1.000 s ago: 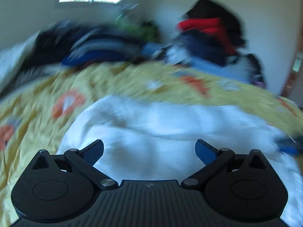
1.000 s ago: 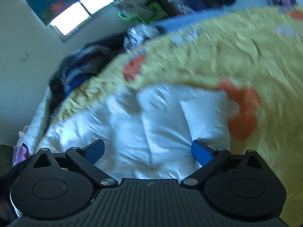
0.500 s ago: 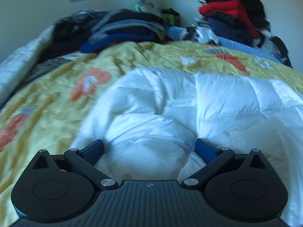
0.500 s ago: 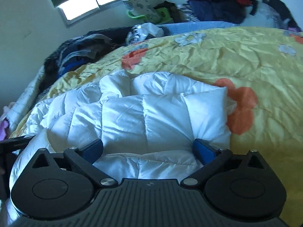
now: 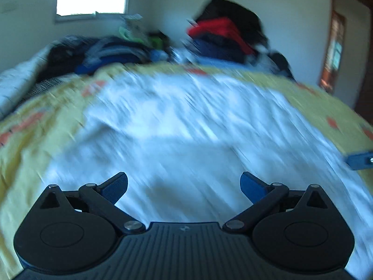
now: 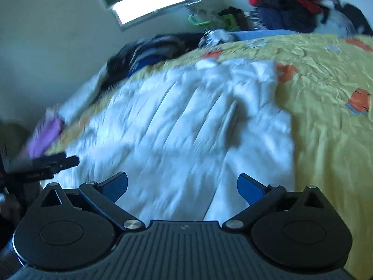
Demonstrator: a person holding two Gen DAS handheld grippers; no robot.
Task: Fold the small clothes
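Both your grippers, left gripper (image 5: 184, 186) spread empty, right gripper (image 6: 182, 186) jaws opening empty: the puffy white jacket (image 6: 186, 121) could spring open unpinned.

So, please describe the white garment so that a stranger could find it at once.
Start at the bed with the yellow flowered cover. In its middle, before both grippers, lies the white quilted garment, puffy with stitched channels. It is the only white, spread-out piece; the other clothes are dark and piled near the wall.
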